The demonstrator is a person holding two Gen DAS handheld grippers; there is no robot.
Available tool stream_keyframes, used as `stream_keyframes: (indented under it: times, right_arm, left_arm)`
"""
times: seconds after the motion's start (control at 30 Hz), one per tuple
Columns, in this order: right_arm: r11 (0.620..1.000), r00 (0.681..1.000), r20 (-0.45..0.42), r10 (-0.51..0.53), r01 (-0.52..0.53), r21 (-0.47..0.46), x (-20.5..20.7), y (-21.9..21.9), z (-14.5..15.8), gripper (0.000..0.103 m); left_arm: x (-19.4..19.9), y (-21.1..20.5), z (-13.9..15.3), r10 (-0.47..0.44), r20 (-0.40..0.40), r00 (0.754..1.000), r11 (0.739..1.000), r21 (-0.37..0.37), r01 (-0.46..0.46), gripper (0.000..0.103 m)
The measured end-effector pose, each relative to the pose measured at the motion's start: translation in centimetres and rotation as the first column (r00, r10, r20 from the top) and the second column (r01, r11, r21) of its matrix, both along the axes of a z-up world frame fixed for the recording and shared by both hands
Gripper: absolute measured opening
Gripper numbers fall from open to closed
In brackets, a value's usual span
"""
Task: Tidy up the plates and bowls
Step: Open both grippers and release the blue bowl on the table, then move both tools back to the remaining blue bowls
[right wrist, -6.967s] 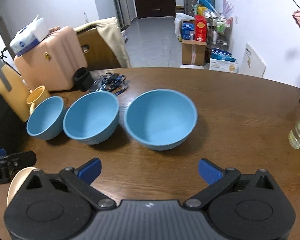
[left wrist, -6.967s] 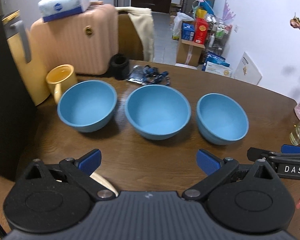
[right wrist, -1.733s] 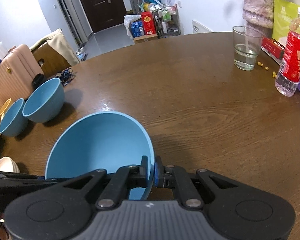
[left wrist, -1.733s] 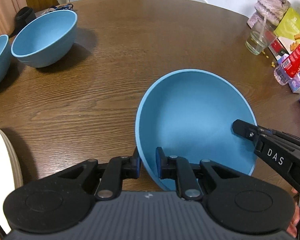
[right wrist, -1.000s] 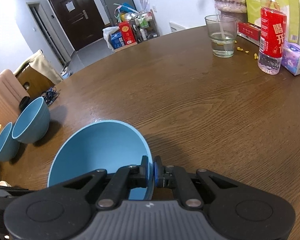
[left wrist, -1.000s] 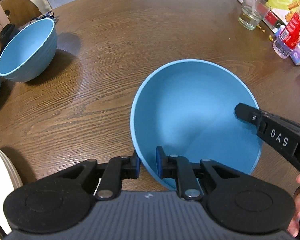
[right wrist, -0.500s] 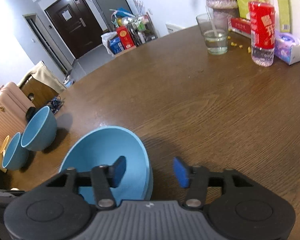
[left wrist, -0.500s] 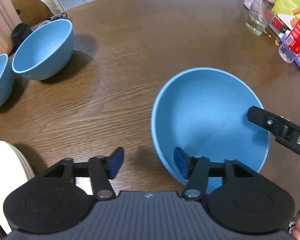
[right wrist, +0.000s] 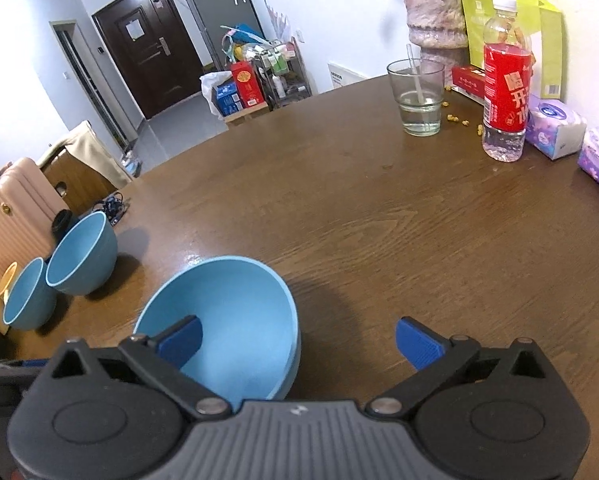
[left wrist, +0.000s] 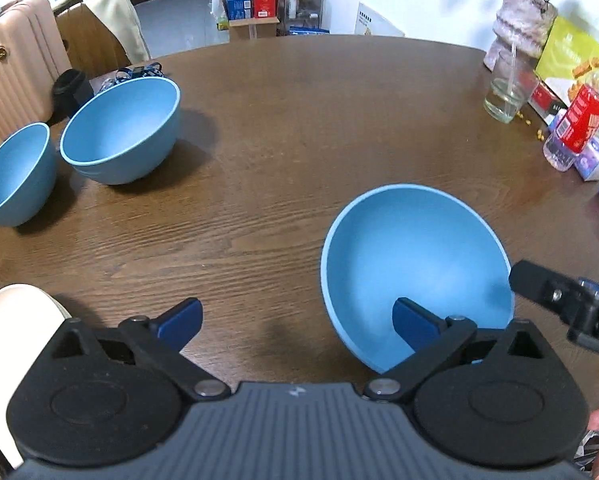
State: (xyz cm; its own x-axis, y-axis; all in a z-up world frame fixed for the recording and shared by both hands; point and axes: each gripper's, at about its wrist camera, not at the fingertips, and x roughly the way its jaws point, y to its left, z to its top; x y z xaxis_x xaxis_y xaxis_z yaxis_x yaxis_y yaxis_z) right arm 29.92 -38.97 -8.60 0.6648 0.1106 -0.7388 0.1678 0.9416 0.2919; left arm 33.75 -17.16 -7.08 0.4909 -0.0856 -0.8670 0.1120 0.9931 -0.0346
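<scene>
Here, three blue bowls stand on the brown desk [left wrist: 299, 128]. One blue bowl [left wrist: 415, 268] sits alone near the front edge, and two more bowls [left wrist: 119, 132] stand side by side at the far left, well apart from it. One cream plate [left wrist: 3, 320] shows at the lower left corner.

There are two grippers. The left gripper [left wrist: 295, 320] has its jaws opening wide; its right blue pad [left wrist: 413, 326] is over the inside of the near bowl, but nothing is pinched. The right gripper [right wrist: 299, 338] also has jaws opening wide, with the bowl's rim between them and no pad pressing on it.

One glass [right wrist: 417, 98] and one red-labelled bottle [right wrist: 505, 92] stand at the far right.
</scene>
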Motion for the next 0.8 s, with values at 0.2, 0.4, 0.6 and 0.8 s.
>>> stream_keyframes:
  times: [0.2,0.4,0.6,0.8]
  right_arm:
    - [1.0,1.0,-0.009,0.001,-0.001,-0.011,-0.5,0.5,0.3,0.103]
    - [0.999,1.0,-0.01,0.003,-0.003,-0.033,-0.8,1.1,0.8,0.103]
    - [0.999,1.0,-0.008,0.004,-0.004,-0.055,-1.1,1.7,1.7,0.103]
    - [0.997,1.0,0.002,0.016,-0.016,-0.069,-1.1,2.7,2.7,0.103]
  left_arm:
    - [0.0,0.6,0.6,0.015,0.014,1.0,1.0,-0.01,-0.015,0.103]
    - [0.1,1.7,1.2,0.03,0.022,0.999,0.999,-0.032,-0.029,0.103]
    - [0.0,3.1,2.0,0.034,0.024,0.999,0.998,-0.045,-0.033,0.103]
    - [0.0,4.7,3.0,0.055,0.048,0.997,0.998,-0.042,-0.053,0.103]
